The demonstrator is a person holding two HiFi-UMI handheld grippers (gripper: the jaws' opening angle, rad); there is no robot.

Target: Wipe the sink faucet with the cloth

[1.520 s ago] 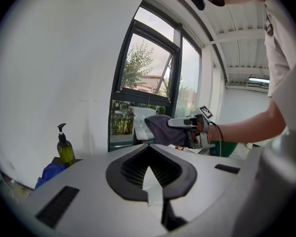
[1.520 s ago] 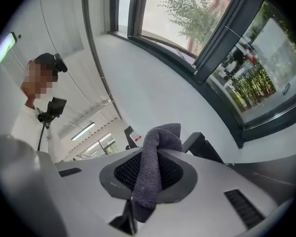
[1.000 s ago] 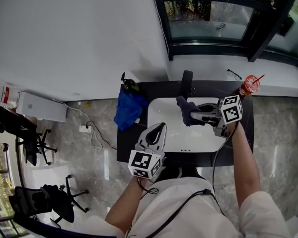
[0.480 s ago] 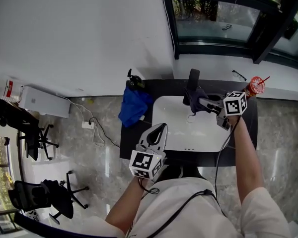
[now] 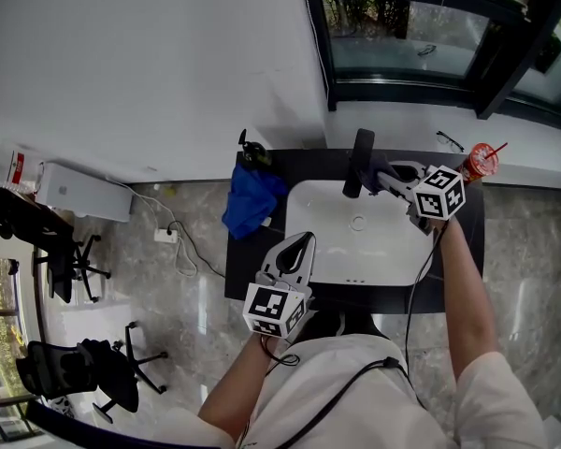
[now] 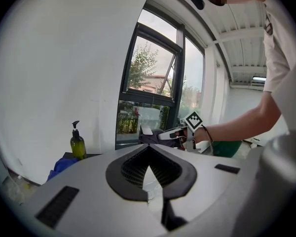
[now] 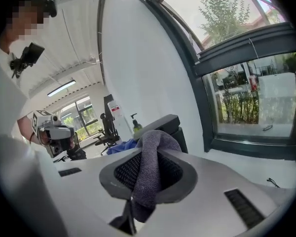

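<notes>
The black faucet (image 5: 360, 160) stands at the back rim of the white sink (image 5: 355, 241). My right gripper (image 5: 383, 174) is shut on a grey cloth (image 5: 375, 166), which it holds against the right side of the faucet's top. In the right gripper view the cloth (image 7: 153, 169) bulges from between the jaws, with the black faucet (image 7: 165, 124) just behind it. My left gripper (image 5: 295, 249) hovers over the sink's front left corner, shut and holding nothing; in its own view the jaws (image 6: 149, 168) meet.
A blue rag (image 5: 251, 202) and a green soap bottle (image 5: 251, 153) lie on the dark counter (image 5: 248, 269) left of the sink. At the right stand a red cup with a straw (image 5: 479, 161) and glasses (image 5: 448, 140). A window runs behind.
My right gripper carried the grey cloth from above the basin back and up to the faucet's top. The left gripper stayed put.
</notes>
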